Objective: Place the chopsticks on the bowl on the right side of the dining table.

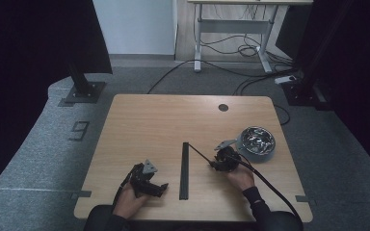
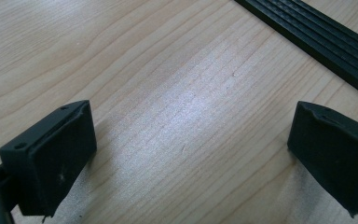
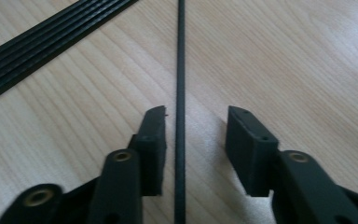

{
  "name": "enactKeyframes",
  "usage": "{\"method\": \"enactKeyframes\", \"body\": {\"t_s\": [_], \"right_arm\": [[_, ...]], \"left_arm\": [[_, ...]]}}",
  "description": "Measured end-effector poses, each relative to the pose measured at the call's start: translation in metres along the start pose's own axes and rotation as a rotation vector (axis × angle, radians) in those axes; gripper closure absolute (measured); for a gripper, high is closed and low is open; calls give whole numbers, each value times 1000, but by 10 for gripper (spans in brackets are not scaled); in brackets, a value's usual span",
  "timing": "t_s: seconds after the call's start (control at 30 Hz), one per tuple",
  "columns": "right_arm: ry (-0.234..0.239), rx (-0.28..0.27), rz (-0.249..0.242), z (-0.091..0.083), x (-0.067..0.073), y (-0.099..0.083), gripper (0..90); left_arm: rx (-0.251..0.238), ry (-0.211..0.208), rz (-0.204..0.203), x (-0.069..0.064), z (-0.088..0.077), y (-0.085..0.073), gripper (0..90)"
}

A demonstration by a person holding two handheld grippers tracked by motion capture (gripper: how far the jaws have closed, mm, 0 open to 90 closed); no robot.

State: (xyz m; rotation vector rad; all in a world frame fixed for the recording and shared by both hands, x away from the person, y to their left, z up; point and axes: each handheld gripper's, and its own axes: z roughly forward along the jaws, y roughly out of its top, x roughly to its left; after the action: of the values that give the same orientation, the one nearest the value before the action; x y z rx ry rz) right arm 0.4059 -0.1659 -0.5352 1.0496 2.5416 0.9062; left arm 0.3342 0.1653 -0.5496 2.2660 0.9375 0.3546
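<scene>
Near end of thin rod (image 3: 181,93) cut off at the frame's bottom edge, rod lying lengthwise between right hand-held gripper (image 3: 193,140) jaws, narrowed but not touching, pointing towards flat strip (image 1: 184,171) mid-worktop (image 1: 144,120), left hand-held gripper (image 2: 191,149) wide, nothing between.

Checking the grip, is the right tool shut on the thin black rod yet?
Not yet: right tool is open, gaps showing between the pads and the thin black rod.

Thin black rod (image 3: 181,93), lying flat on table, between tongs
</scene>
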Motion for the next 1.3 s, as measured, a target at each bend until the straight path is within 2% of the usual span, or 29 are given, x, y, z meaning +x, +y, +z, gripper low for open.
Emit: {"method": "enactKeyframes", "body": {"t_s": [0.23, 0.27, 0.57, 0.93, 1.3], "right_arm": [[3, 8, 1, -1, 2, 0, 722], [9, 12, -1, -2, 3, 0, 762], [15, 16, 4, -2, 5, 0, 844], [10, 10, 35, -2, 6, -1, 857], [6, 1, 32, -9, 7, 0, 857]], "left_arm": [[0, 0, 0, 0, 0, 0, 7], [0, 0, 0, 0, 0, 0, 8], [0, 0, 0, 0, 0, 0, 7], [0, 0, 0, 0, 0, 0, 8], [0, 0, 0, 0, 0, 0, 8]]}}
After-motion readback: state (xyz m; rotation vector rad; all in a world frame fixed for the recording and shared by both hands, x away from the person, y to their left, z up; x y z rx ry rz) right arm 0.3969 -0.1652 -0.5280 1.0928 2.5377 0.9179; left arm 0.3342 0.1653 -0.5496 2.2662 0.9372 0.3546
